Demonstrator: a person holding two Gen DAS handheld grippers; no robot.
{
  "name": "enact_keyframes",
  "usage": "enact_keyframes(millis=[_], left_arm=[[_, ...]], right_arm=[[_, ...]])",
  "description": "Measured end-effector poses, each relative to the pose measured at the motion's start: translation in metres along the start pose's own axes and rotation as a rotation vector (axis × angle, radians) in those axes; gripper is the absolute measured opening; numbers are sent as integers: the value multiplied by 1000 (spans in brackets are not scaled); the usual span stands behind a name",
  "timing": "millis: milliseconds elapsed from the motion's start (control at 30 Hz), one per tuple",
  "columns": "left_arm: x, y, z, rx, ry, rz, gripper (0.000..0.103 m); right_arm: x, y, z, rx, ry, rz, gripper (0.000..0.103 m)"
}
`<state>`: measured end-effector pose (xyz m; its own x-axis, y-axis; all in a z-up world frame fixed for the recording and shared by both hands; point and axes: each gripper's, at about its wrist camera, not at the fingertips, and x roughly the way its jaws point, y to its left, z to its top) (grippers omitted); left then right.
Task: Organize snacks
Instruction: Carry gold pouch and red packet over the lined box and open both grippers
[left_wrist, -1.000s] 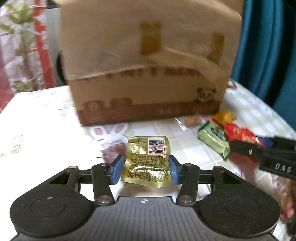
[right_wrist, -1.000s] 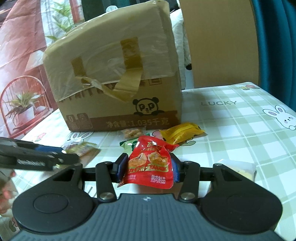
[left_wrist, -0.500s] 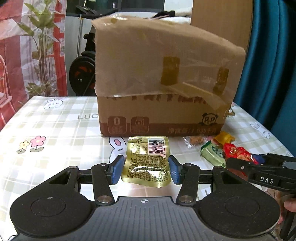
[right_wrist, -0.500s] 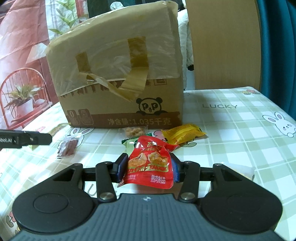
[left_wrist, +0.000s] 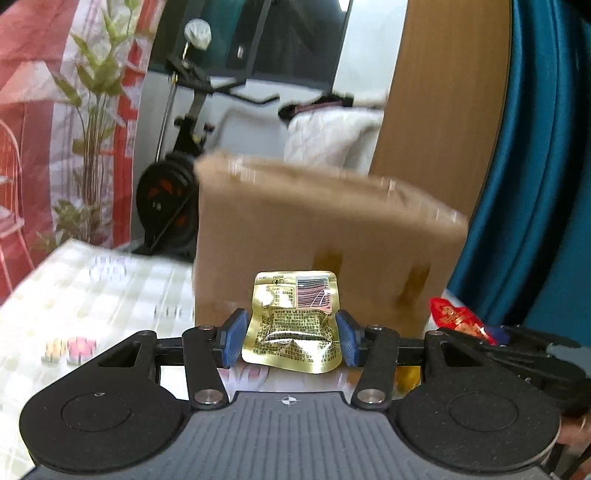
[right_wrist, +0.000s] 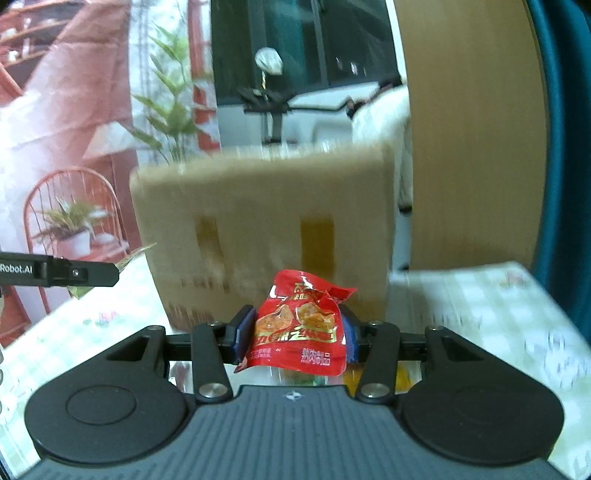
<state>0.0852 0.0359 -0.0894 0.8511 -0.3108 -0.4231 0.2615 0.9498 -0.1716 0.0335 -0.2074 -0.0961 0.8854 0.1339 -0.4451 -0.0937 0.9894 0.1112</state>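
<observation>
**Two packets aloft, one per tool**

Here the left tool (left_wrist: 290, 338) pinches one gold packet (left_wrist: 293, 321) between its blue pads, clear above the worktop (left_wrist: 92, 295). The right tool (right_wrist: 297, 332) clamps one red packet (right_wrist: 301, 325) the same way. One blurred cardboard box (right_wrist: 258, 229) stands at twelve o'clock in both views, its top edge in sight. Open checked worktop lies at nine o'clock of the box in the left view and three o'clock in the right.
</observation>
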Motion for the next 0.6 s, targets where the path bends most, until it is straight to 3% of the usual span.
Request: enact_keyframes(millis=[200, 367, 600], left_arm=[[6, -8, 52, 27, -100, -1, 54], [33, -21, 93, 74, -129, -4, 54], [97, -27, 123, 134, -72, 25, 56]], right_arm=[[4, -2, 52, -19, -105, 23, 49], [20, -7, 94, -30, -166, 24, 49], [80, -8, 123, -13, -93, 6, 52]])
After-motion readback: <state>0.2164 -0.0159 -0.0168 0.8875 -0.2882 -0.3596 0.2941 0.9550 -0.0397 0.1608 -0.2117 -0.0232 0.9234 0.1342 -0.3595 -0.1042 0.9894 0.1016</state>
